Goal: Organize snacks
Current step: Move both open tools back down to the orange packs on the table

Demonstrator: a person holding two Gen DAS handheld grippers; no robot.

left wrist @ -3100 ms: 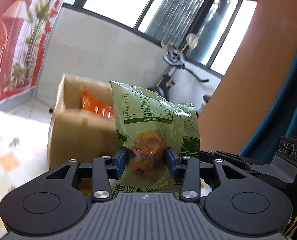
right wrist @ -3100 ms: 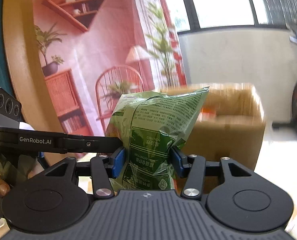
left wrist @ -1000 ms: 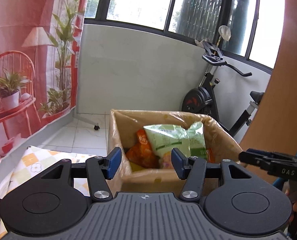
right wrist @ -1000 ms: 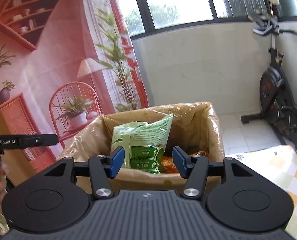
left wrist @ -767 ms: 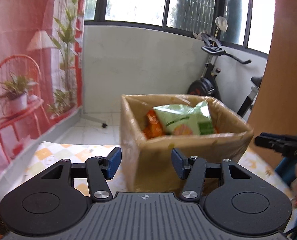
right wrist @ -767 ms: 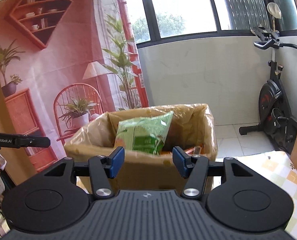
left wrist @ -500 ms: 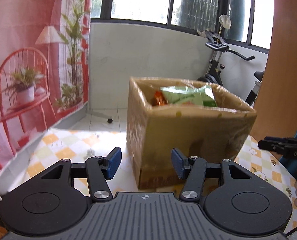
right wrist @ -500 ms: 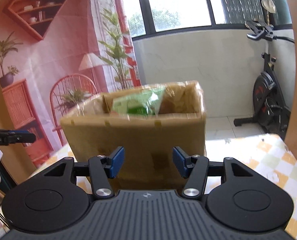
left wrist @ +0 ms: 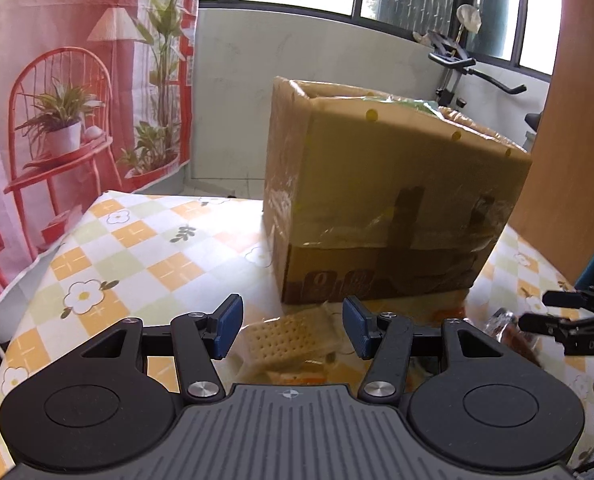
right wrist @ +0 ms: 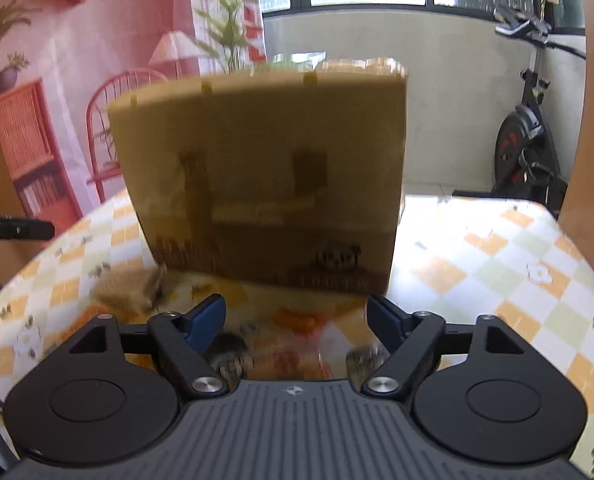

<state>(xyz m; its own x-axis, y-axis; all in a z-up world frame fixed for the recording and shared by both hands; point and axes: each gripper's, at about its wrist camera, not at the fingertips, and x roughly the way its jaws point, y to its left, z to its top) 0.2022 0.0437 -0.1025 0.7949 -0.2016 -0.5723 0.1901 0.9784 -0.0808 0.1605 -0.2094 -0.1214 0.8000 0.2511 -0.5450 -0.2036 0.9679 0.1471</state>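
Observation:
A tall cardboard box [left wrist: 393, 200] stands on the checked tablecloth, with a sliver of green snack bag [left wrist: 413, 103] showing over its rim. My left gripper [left wrist: 293, 330] is open, low over a clear pack of pale crackers [left wrist: 285, 340] that lies before the box; the pads do not touch it. In the right wrist view the box [right wrist: 265, 176] fills the middle. My right gripper [right wrist: 295, 322] has its jaws opening above blurred snack packs, one with orange print [right wrist: 297, 320]; nothing is pressed between the pads. The right gripper's tip [left wrist: 569, 320] shows at the left view's right edge.
The round table [left wrist: 129, 248] has a yellow, green and white flowered cloth. A brownish snack pack [right wrist: 129, 288] lies left of the box. An exercise bike [right wrist: 525, 136] stands behind on the right. A red printed backdrop [left wrist: 57, 100] hangs on the left.
Both grippers have dropped from above the box, where the green bags now lie, to table level in front of it. The right jaws have spread wider. Snack packs on the table have come into view.

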